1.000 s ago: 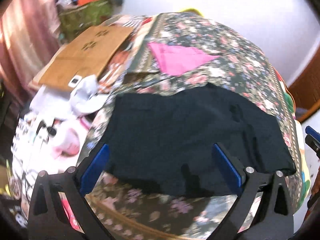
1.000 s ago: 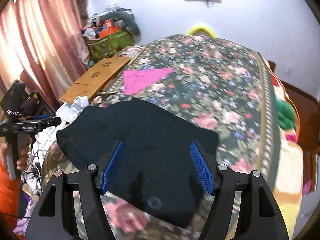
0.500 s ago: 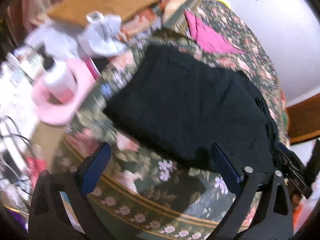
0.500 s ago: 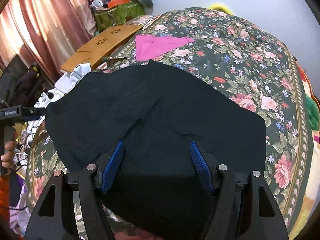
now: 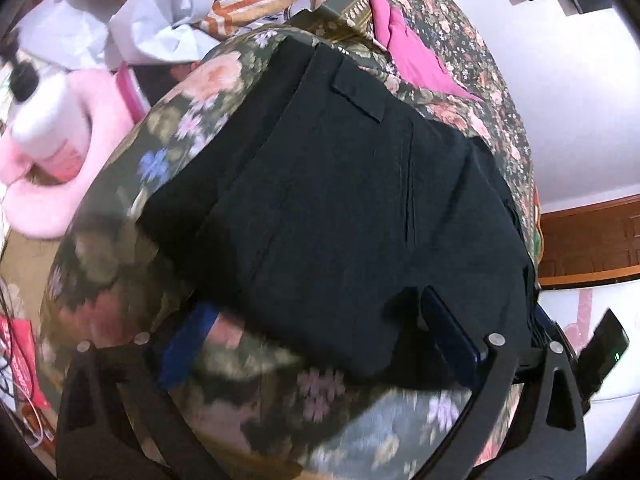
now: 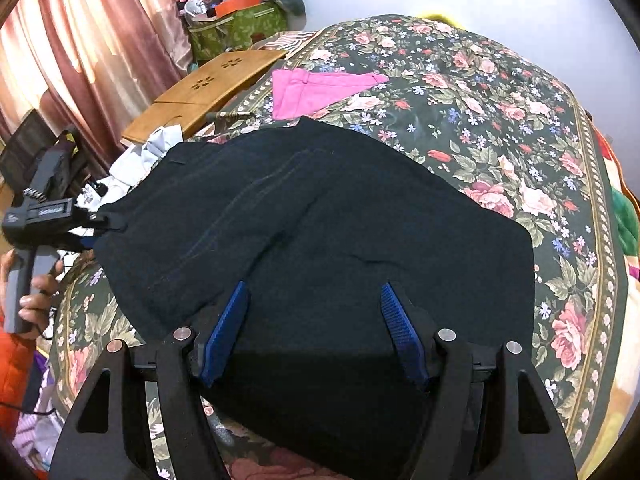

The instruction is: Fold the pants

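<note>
Black pants (image 5: 340, 208) lie folded in a broad slab on the floral bedspread (image 5: 192, 120), also in the right wrist view (image 6: 320, 216). My left gripper (image 5: 316, 340) is open, low at the pants' near edge, its fingers straddling the cloth's corner; it also shows from outside at the pants' left corner (image 6: 92, 224). My right gripper (image 6: 316, 328) is open, jaws wide, hovering over the pants' near edge with dark cloth between and below its blue pads (image 6: 400, 336). Whether the fingers touch the cloth is unclear.
A folded pink garment (image 6: 316, 88) lies on the bed beyond the pants. A wooden lap table (image 6: 212, 84), white cloth (image 5: 168, 28), a pink plush toy (image 5: 52, 152) and clutter lie off the bed's left side. Curtains (image 6: 80, 48) hang at left.
Both grippers have dropped closer to the pants' near edge. The left one swung down and left to the pants' corner; the right one moved forward over the cloth. Both stayed open.
</note>
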The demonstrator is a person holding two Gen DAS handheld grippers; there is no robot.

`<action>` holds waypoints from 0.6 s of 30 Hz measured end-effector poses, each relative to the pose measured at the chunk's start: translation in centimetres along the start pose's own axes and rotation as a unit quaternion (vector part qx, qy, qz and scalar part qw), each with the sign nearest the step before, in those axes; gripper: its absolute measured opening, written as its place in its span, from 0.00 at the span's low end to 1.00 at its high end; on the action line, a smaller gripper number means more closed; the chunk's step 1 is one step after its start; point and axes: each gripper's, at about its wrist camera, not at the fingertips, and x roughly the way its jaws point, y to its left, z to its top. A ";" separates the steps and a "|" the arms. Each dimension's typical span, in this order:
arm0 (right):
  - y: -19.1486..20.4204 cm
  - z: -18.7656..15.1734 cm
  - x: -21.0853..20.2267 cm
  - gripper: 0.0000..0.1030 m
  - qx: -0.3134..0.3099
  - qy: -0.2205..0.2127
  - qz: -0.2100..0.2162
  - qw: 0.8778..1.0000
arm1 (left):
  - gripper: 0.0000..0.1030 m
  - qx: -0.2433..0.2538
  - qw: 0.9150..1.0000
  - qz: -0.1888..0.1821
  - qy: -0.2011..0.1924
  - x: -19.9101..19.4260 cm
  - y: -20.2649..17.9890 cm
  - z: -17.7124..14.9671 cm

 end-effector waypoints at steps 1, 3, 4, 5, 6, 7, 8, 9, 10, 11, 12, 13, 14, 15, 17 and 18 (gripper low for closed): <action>0.0 0.0 0.0 0.64 0.001 0.000 0.000 1.000 | 0.98 0.004 1.000 0.005 -0.004 0.2 -0.2 0.3; 0.0 -0.1 0.0 0.65 0.004 -0.001 0.001 1.000 | 0.86 0.014 0.999 0.026 -0.014 0.8 -0.7 1.0; 0.0 -0.1 0.0 0.65 0.005 -0.002 0.002 1.000 | 0.80 0.022 0.999 0.045 -0.018 0.9 -0.9 1.2; -0.1 -0.1 0.0 0.65 0.008 -0.002 0.002 1.000 | 0.67 0.031 0.997 0.065 -0.023 1.0 -1.3 1.4; -0.1 -0.2 -0.1 0.65 0.010 -0.003 0.003 1.000 | 0.57 0.039 0.996 0.074 -0.027 1.0 -1.6 1.6; -0.2 -0.2 -0.2 0.65 0.013 -0.004 0.005 1.000 | 0.51 0.042 0.996 0.075 -0.029 0.9 -1.7 1.7; -0.2 -0.3 -0.2 0.66 0.015 -0.005 0.006 1.000 | 0.39 0.046 0.995 0.084 -0.037 0.6 -1.9 1.9; -0.4 -0.3 -0.4 0.66 0.021 -0.006 0.010 1.000 | 0.35 0.054 0.992 0.100 -0.046 0.3 -2.3 1.9; -0.6 -0.4 -0.5 0.66 0.025 -0.007 0.013 1.000 | 0.34 0.063 0.991 0.109 -0.053 -0.1 -2.7 2.0; -0.9 -0.5 -0.8 0.66 0.034 -0.008 0.020 0.999 | 0.32 0.073 0.988 0.121 -0.064 -0.6 -3.3 1.9; -1.1 -0.6 -1.1 0.66 0.043 -0.008 0.025 0.999 | 0.30 0.087 0.984 0.136 -0.077 -1.1 -4.0 1.9; -1.5 -0.7 -1.5 0.66 0.054 -0.009 0.032 0.998 | 0.28 0.108 0.977 0.155 -0.095 -1.8 -5.2 1.7; -2.0 -0.9 -2.0 0.66 0.067 -0.011 0.039 0.997 | 0.22 0.128 0.972 0.165 -0.108 -2.4 -6.1 1.6; -2.7 -1.2 -2.7 0.66 0.079 -0.014 0.043 0.996 | 0.17 0.145 0.968 0.171 -0.117 -2.9 -7.1 1.4; -3.8 -1.9 -3.9 0.66 0.096 -0.023 0.035 0.994 | 0.16 0.181 0.955 0.188 -0.143 -4.1 -9.5 1.3; -4.5 -2.3 -4.5 0.66 0.105 -0.027 0.025 0.994 | 0.16 0.202 0.946 0.195 -0.162 -5.0 -11.0 1.2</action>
